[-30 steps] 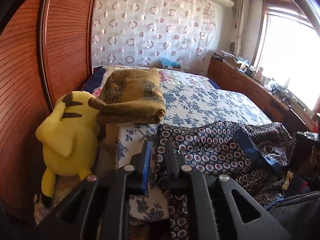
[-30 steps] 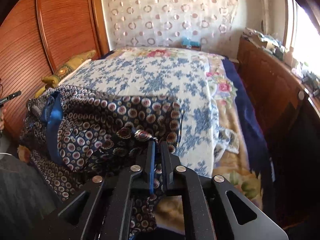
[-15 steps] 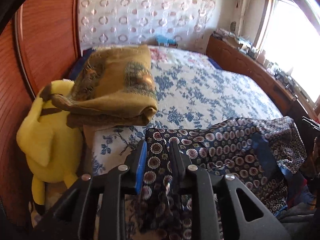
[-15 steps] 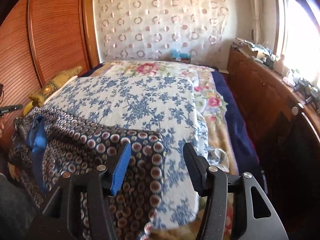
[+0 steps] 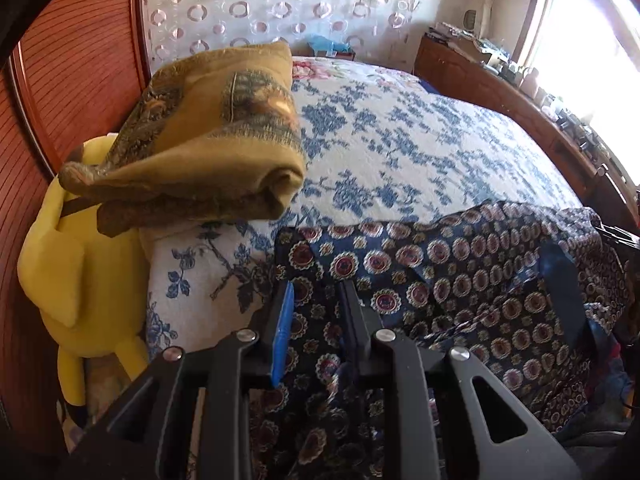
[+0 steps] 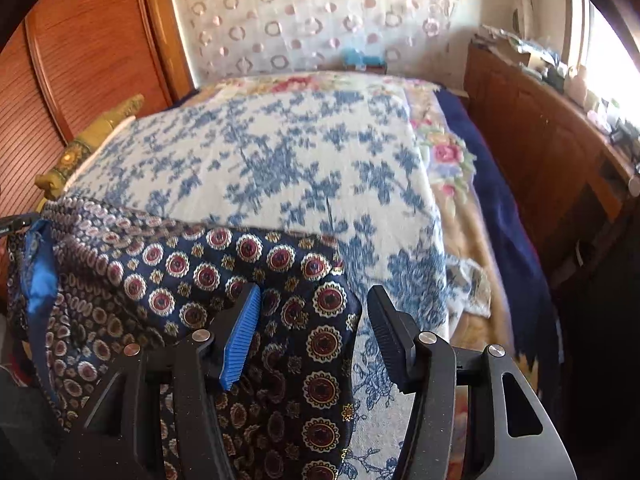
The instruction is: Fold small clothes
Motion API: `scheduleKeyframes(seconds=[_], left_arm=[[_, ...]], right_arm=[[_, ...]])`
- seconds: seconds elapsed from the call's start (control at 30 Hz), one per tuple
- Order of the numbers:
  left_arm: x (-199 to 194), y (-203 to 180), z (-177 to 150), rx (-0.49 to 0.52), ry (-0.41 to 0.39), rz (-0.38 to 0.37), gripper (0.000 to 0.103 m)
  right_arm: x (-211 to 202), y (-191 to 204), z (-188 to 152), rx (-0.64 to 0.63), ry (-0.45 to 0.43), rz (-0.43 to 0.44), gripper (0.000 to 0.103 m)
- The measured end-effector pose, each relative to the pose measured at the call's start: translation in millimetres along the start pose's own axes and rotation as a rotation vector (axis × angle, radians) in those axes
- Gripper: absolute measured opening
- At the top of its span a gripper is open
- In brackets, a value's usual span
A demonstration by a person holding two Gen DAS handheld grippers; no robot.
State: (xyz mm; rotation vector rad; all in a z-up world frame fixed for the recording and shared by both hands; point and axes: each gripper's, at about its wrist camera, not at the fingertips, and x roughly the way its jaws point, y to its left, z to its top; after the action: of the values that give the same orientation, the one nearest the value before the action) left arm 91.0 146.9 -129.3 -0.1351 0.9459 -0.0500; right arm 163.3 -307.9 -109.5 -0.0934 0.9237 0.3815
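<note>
Left gripper [image 5: 316,308] parted slightly over patterned garment [image 5: 460,276], gripping nothing; right gripper [image 6: 314,312] wide open above garment corner, holding nothing.

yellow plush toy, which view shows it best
The left wrist view: the yellow plush toy sits in full at the left, against the wooden panel, partly under the folded mustard blanket. The right wrist view does not show it, only the blanket's edge.

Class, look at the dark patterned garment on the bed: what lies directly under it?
Under the patterned garment lies the blue-flowered white quilt, visible beyond its far edge. The part of the quilt beneath the cloth is covered, so anything else there cannot be seen.
</note>
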Motion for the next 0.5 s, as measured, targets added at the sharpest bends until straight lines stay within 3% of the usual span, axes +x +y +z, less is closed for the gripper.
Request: scheduleKeyframes(seconds=[0.3, 0.37, 0.4, 0.43, 0.5], left_arm=[[6, -1, -2, 0.014, 0.012, 0.01, 0.02], [6, -5, -1, 0.037, 0.011, 0.0, 0.02], [7, -8, 0, 0.043, 0.01, -0.01, 0.016], [7, -11, 1, 0.052, 0.008, -0.032, 0.003], [4, -16, 1, 0.062, 0.0, -0.066, 0.0]], right_arm=[[6, 19, -8, -0.068, 0.025, 0.032, 0.056], [7, 26, -8, -0.097, 0.028, 0.031, 0.04], [7, 30, -7, -0.111, 0.031, 0.044, 0.024], [8, 33, -7, -0.119, 0.036, 0.065, 0.011], [7, 40, -8, -0.145, 0.035, 0.077, 0.005]])
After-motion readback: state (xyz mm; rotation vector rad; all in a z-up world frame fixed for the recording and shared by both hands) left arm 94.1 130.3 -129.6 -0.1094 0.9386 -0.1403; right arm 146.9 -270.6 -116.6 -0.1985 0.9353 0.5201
